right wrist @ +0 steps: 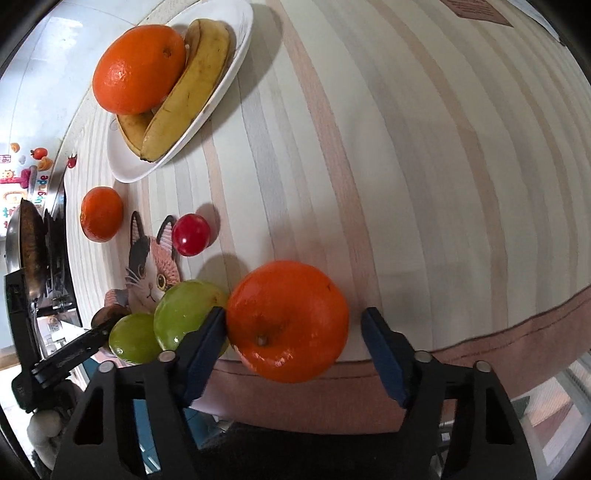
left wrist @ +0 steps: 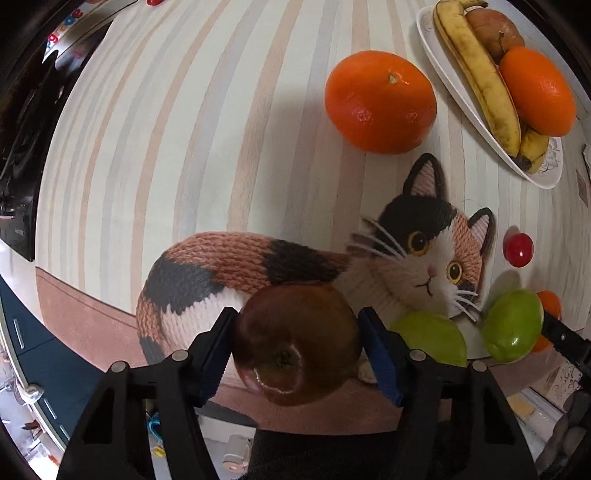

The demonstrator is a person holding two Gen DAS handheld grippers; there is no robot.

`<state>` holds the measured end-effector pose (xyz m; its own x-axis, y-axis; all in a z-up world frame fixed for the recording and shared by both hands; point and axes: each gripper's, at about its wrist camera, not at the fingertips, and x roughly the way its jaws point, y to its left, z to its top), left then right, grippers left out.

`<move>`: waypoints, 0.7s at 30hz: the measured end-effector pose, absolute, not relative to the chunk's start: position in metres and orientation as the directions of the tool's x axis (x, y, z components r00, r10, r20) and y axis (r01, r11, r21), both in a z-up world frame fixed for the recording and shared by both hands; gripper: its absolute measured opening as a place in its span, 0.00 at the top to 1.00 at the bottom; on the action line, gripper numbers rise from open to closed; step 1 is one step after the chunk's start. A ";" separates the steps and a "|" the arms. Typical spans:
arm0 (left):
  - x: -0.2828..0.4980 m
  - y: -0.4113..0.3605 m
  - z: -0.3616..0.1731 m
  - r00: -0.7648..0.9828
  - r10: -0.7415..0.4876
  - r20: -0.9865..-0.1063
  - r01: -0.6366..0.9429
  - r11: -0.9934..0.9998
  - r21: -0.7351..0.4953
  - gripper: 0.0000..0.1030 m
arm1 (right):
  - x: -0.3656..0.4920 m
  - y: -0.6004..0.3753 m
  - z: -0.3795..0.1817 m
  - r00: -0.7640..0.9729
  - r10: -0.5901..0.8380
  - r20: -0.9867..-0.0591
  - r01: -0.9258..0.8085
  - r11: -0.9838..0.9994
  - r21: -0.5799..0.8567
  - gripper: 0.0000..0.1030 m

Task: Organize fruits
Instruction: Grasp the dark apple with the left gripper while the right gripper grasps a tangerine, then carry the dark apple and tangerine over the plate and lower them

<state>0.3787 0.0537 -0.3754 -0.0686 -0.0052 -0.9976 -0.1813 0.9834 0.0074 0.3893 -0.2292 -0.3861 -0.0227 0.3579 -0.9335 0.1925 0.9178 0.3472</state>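
A dark red apple (left wrist: 295, 339) sits near the table's front edge on the printed cat, and both pads of my left gripper (left wrist: 297, 314) press its sides. In the right wrist view an orange (right wrist: 288, 321) lies between the jaws of my right gripper (right wrist: 295, 314). The left pad touches it and the right pad stands a little off, so the gripper is open. Two green fruits (right wrist: 184, 314) (right wrist: 135, 338) lie between the two grippers. A white plate (left wrist: 454, 92) holds bananas (left wrist: 480, 74), an orange (left wrist: 539, 88) and a brownish fruit (left wrist: 495, 29).
A loose orange (left wrist: 380, 101) lies beside the plate, and a small red fruit (left wrist: 518, 249) lies by the printed cat's head (left wrist: 424, 251). The striped tablecloth's front edge (right wrist: 480, 350) runs right under both grippers. A pan (right wrist: 31, 236) sits on a stove beyond the table's left end.
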 end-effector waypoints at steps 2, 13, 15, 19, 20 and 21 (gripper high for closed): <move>0.377 0.052 -0.375 -0.056 -0.003 -0.998 -0.177 0.984 0.007 0.37 | 0.392 -0.226 -0.385 -0.017 0.357 -0.934 0.169 0.921 0.350 0.35; 0.379 0.066 -0.386 -0.046 -0.023 -0.999 -0.216 0.976 -0.013 0.38 | 0.394 -0.220 -0.381 0.001 0.333 -0.943 0.120 0.936 0.331 0.36; 0.383 0.068 -0.383 -0.040 -0.021 -0.999 -0.212 0.977 -0.012 0.38 | 0.393 -0.221 -0.380 0.003 0.330 -0.944 0.112 0.938 0.328 0.36; 0.376 0.065 -0.367 -0.009 -0.004 -1.000 -0.199 0.980 -0.002 0.39 | 0.392 -0.224 -0.370 0.023 0.333 -0.943 0.101 0.937 0.334 0.36; 0.374 0.065 -0.360 0.004 -0.003 -1.000 -0.197 0.980 -0.003 0.39 | 0.393 -0.224 -0.366 0.031 0.336 -0.941 0.098 0.936 0.337 0.36; 0.374 0.065 -0.352 0.018 -0.002 -1.000 -0.199 0.980 -0.006 0.39 | 0.394 -0.225 -0.362 0.039 0.340 -0.940 0.093 0.935 0.342 0.36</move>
